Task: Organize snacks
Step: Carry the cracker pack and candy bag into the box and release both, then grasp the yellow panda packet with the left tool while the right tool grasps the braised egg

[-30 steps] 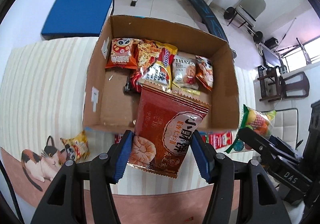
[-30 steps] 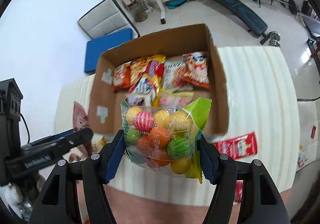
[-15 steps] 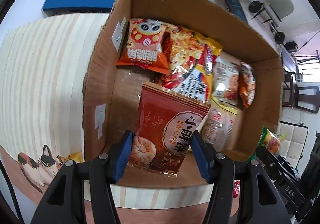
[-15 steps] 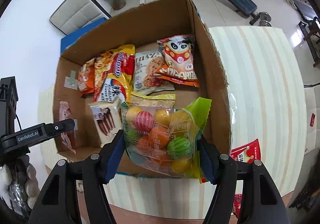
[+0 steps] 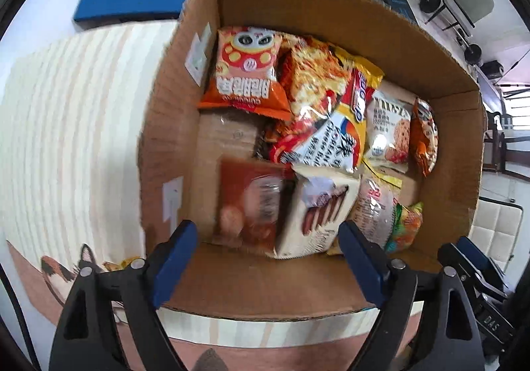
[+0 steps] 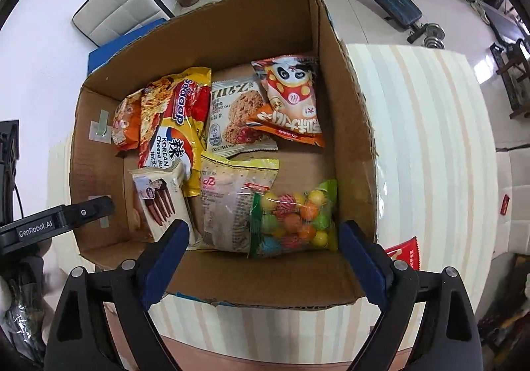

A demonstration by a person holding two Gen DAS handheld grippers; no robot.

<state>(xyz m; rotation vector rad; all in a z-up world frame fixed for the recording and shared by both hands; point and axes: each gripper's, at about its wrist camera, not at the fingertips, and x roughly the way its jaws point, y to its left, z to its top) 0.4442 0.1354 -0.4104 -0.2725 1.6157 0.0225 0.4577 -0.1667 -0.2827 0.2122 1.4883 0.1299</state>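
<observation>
Left wrist view shows the red-brown snack packet (image 5: 251, 202) lying blurred on the floor of the cardboard box (image 5: 440, 79), in its near-left part, just beside the cream biscuit-stick pack (image 5: 319, 212). Half a second earlier it hung clamped in the left tongs (image 5: 266, 252); their jaws have just been opening and now stand wide apart with nothing pinched between them. The right tongs (image 6: 265, 248) did likewise: the clear bag of coloured candy balls (image 6: 293, 218) rests in the near-right corner, against the pale crinkly packet (image 6: 228, 205), and those jaws too have parted and grip nothing. Both drops look done, so two more snacks are stored. Outside the box, a red packet (image 6: 402, 253) lies on the striped worktop (image 6: 424, 146) at the right, likely still to be gathered.
</observation>
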